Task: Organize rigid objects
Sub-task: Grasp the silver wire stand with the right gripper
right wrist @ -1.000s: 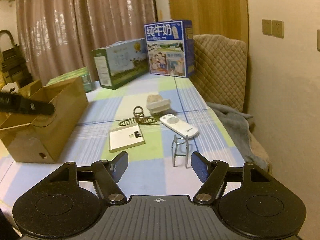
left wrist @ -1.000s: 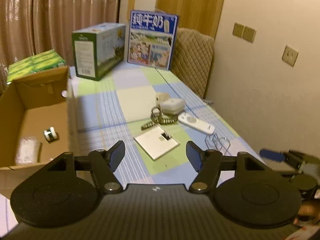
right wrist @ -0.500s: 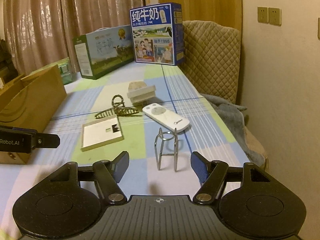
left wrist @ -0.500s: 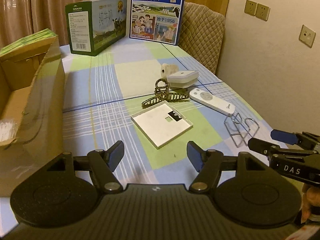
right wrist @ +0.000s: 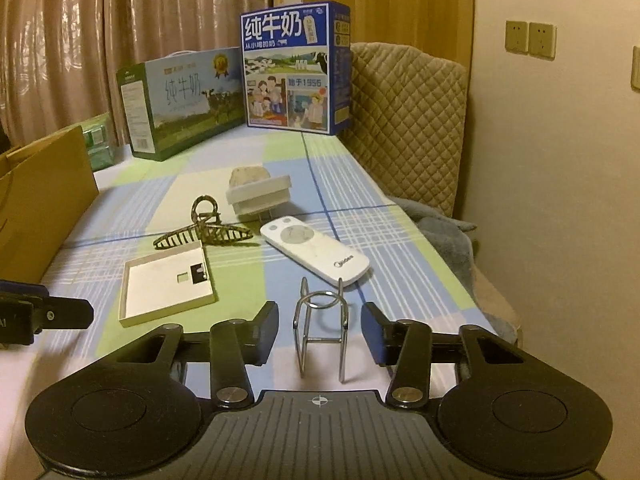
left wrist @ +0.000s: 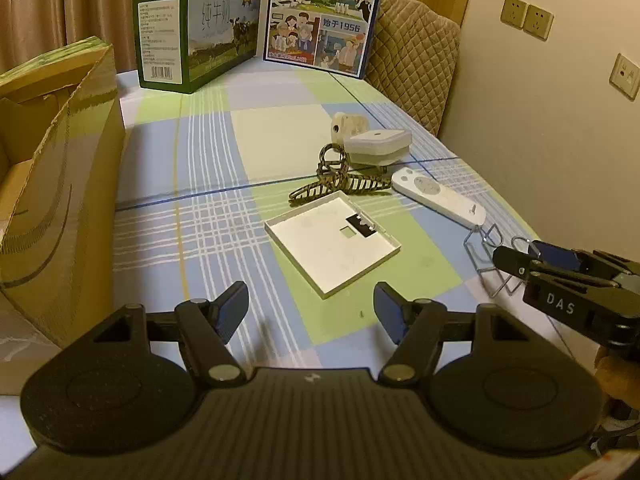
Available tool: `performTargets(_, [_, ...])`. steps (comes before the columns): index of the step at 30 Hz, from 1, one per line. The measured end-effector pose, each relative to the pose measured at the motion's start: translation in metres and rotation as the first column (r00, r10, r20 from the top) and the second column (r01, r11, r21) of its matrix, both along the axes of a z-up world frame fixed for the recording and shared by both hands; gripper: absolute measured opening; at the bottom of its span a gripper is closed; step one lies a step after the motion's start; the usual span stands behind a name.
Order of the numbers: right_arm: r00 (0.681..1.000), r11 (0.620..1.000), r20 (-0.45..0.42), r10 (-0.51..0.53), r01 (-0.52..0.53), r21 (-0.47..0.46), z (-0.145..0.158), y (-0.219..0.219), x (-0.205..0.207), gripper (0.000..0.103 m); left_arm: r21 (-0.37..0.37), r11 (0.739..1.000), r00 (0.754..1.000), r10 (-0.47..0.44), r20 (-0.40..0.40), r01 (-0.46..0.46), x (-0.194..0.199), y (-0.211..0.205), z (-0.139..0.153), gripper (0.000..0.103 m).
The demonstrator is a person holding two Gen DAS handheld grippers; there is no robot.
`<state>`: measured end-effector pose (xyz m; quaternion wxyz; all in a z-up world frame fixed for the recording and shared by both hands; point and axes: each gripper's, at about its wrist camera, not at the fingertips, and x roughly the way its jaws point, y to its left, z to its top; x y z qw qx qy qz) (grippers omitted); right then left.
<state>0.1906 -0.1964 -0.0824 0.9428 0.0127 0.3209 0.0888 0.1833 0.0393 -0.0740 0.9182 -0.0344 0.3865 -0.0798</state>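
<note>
The right hand-held gripper (right wrist: 320, 334), lately wider, is closing around the wire rack (right wrist: 321, 330), untouched, at the remote's (right wrist: 316, 254) six o'clock, starting pickup.

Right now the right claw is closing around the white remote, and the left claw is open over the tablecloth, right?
Not the remote. The right wrist view shows the right claw closing around the wire rack, pads not touching yet. The white remote lies just beyond. The left claw is open over the tablecloth.
</note>
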Motion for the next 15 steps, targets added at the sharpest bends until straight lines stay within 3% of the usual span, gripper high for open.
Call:
performTargets(9, [0.999,1.0,-0.037,-0.009,0.008,-0.008,-0.0062,-0.0006,0.001,0.024,-0.001,1.0,1.0,-0.011,-0.016,0.011,-0.0002,-0.0031,-0.0045,0.065])
performTargets(15, [0.999,1.0,-0.042,-0.011,0.01,-0.02,-0.0071,-0.0008,-0.0015,0.024,0.001,1.0,1.0,-0.011,-0.027,0.011,0.0001,-0.0034,-0.0076,0.065])
